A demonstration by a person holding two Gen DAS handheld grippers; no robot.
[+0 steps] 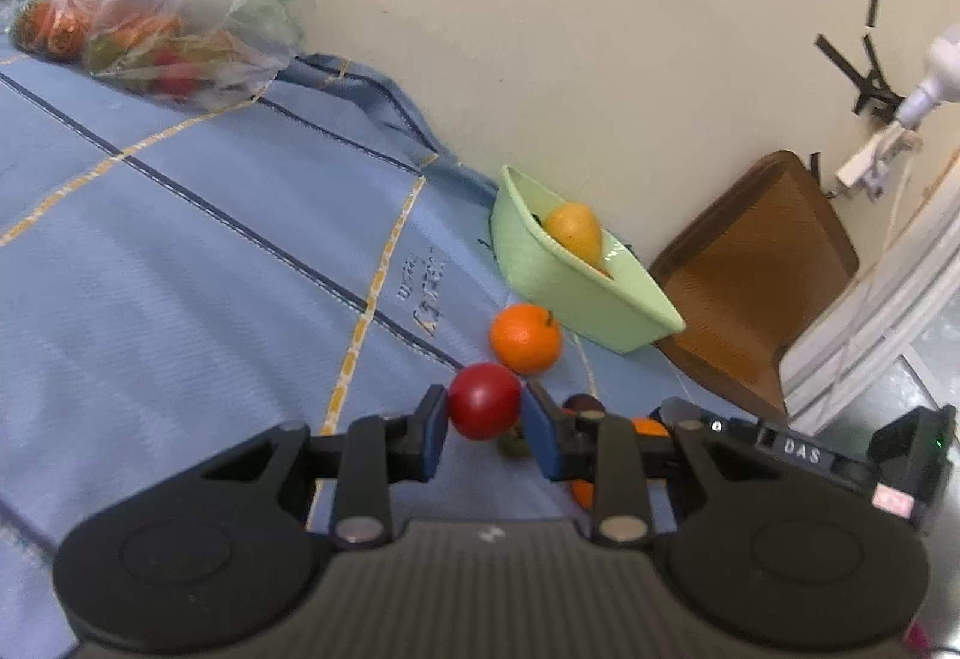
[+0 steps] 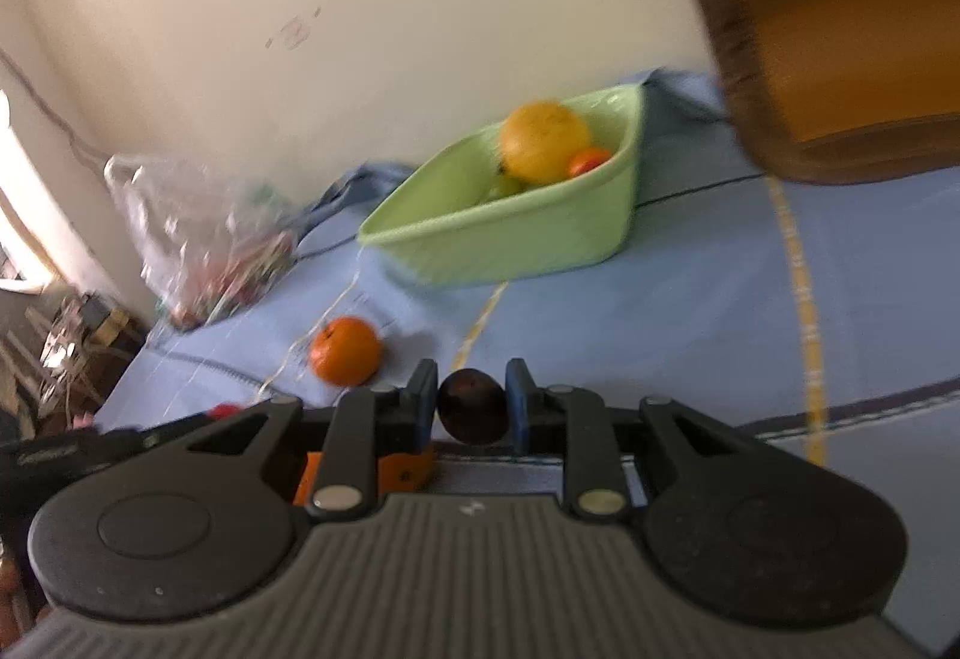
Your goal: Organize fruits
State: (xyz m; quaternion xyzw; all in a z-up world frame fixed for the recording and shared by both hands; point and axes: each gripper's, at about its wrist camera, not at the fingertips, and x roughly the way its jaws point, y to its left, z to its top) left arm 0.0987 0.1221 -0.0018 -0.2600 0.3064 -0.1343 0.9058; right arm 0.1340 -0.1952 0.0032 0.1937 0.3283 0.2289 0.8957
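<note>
Left gripper (image 1: 485,422) closed on a red apple (image 1: 483,400), pads at its widest girth. Right gripper (image 2: 471,407) closed on a dark plum (image 2: 471,415), likewise across the middle. Both fruits held just above the blue cloth (image 1: 180,251), near the green tub (image 2: 510,233). Orange (image 1: 525,337) loose on the cloth, between the grippers and the tub. Tub already holding a yellow pear (image 1: 575,228) and, in the blurred right view, possibly a small orange fruit and something green. Judged light, round, smooth-skinned and liable to roll or slip; hold best kept at the equator, pressure moderate, plum likely the softer. Cloth wrinkled near the wall, laid over a flat surface, soft enough to check a rolling fruit. Clear bag (image 1: 168,11) of more fruit at the far corner against a cream wall. Brown chair (image 1: 756,275) close beside the tub.
</note>
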